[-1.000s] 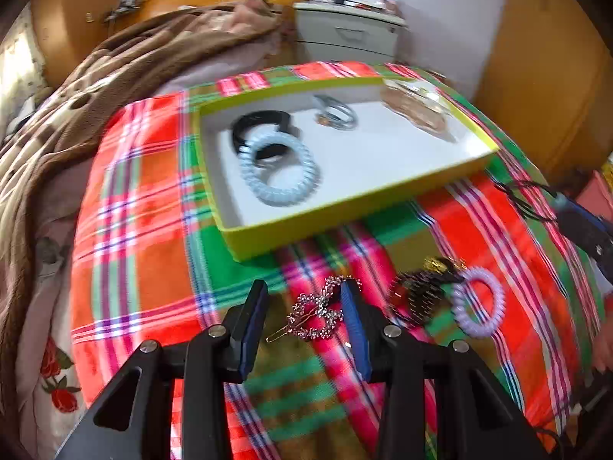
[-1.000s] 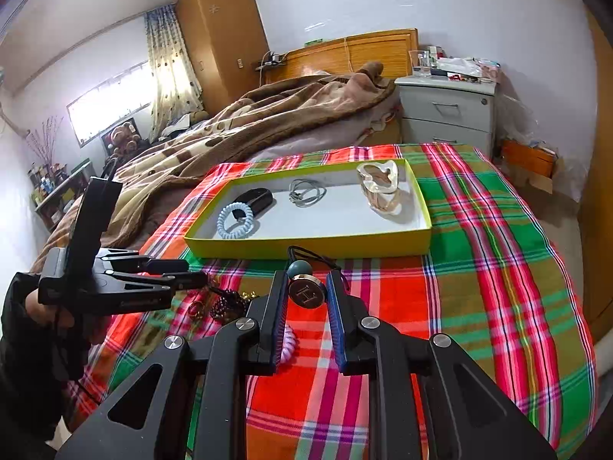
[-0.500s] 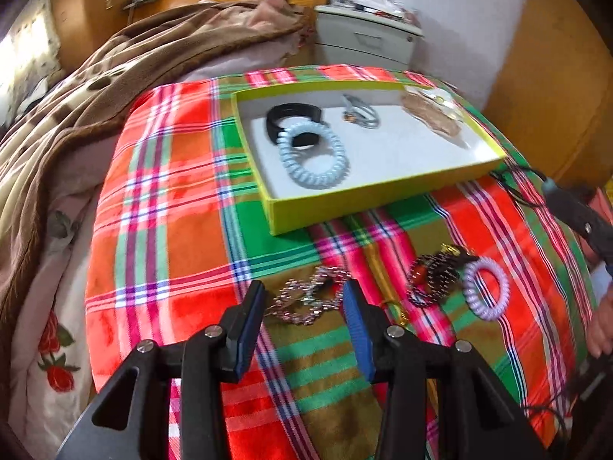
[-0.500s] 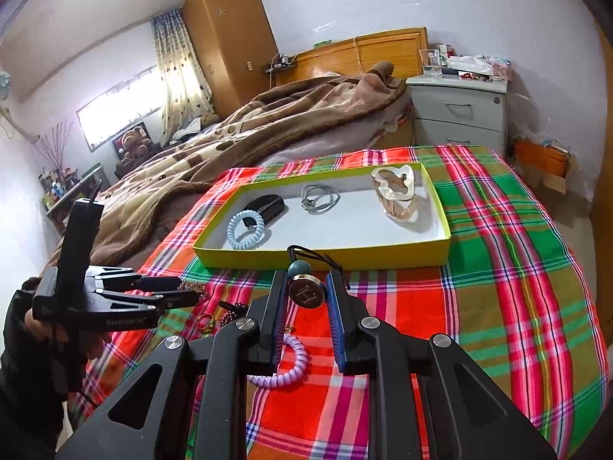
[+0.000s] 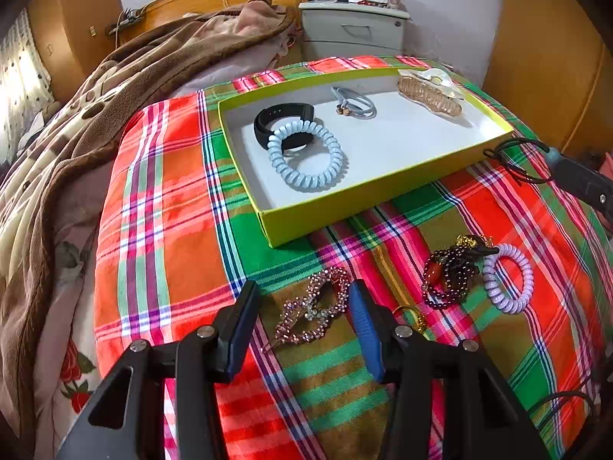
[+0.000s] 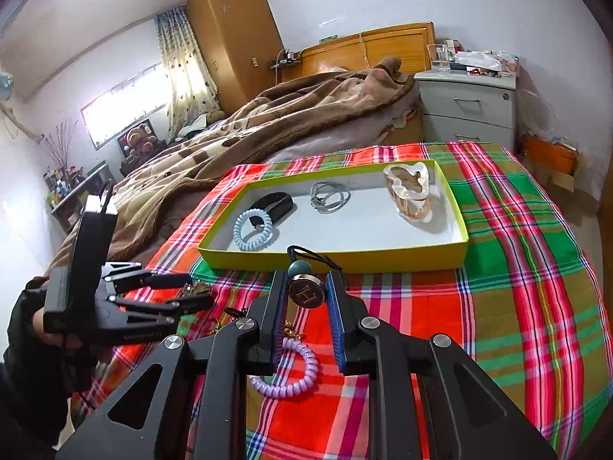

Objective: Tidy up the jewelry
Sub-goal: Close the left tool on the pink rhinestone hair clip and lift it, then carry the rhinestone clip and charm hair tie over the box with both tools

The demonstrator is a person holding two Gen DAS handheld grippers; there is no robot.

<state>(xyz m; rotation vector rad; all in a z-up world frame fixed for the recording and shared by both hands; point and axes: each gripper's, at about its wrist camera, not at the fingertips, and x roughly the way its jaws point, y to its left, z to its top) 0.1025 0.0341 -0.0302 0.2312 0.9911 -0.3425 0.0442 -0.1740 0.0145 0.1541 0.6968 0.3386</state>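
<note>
A single capital letter "H" can be read on the round silver metal disc (image 6: 308,294) of the black elastic hair tie with a teal bead, which sits pressed between the blue pads of the right gripper (image 6: 306,299). On the side of the black plastic left gripper (image 6: 180,291), seen from the right wrist view, a line of small raised lettering runs along the lower arm, but it is too small and blurred to make out.

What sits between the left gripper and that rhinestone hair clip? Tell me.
Nothing visible. The rhinestone hair clip lies on the plaid cloth, bare, between the opening fingers of the left gripper, which do not touch it.
</note>
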